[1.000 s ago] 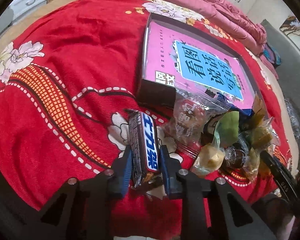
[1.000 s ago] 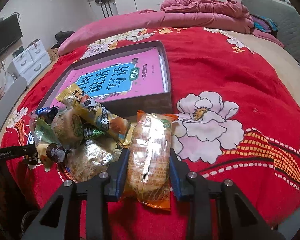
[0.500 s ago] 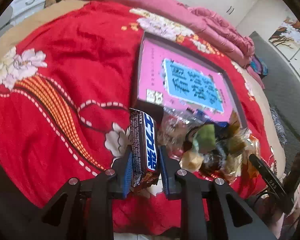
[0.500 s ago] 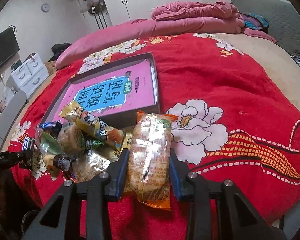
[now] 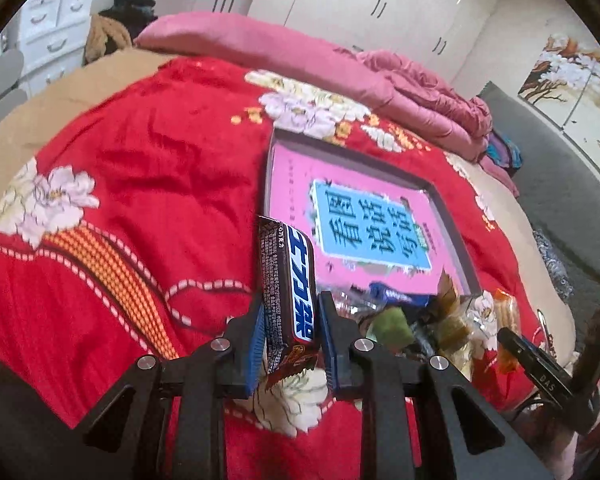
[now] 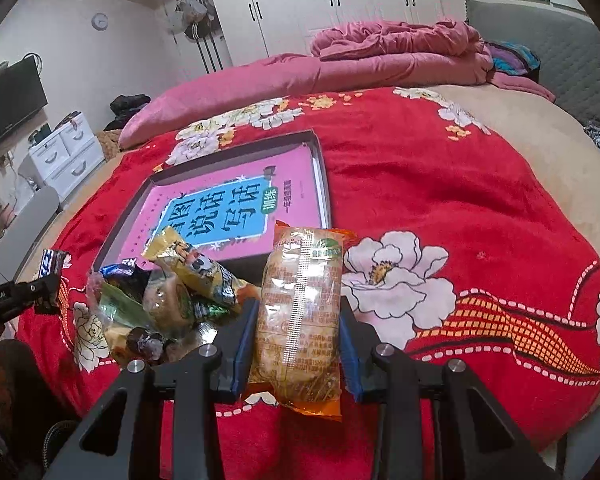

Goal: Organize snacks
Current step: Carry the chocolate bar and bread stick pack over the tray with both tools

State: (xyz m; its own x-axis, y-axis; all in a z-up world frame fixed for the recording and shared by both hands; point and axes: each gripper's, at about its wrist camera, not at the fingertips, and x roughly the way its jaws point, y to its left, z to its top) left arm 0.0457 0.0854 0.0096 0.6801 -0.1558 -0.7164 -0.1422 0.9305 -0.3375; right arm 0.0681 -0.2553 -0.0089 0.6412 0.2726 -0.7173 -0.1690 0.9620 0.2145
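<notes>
Red floral bedspread (image 6: 440, 168) (white wardrobes (image 6: 332, 4) beyond); left gripper (image 5: 291, 320) clamps chocolate bar (image 5: 288, 280), right gripper (image 6: 296, 332) clamps biscuit pack (image 6: 300, 312)

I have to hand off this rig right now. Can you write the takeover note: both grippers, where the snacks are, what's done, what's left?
Left gripper: shut on a chocolate bar, held above the red blanket.
Right gripper: shut on a cracker pack.
Snack pile: lies on the blanket at the near edge of the box.
Done: both snacks picked up; none in the box, only a pink book.
Left: place both, probably in the box, then clear the pile.
</notes>
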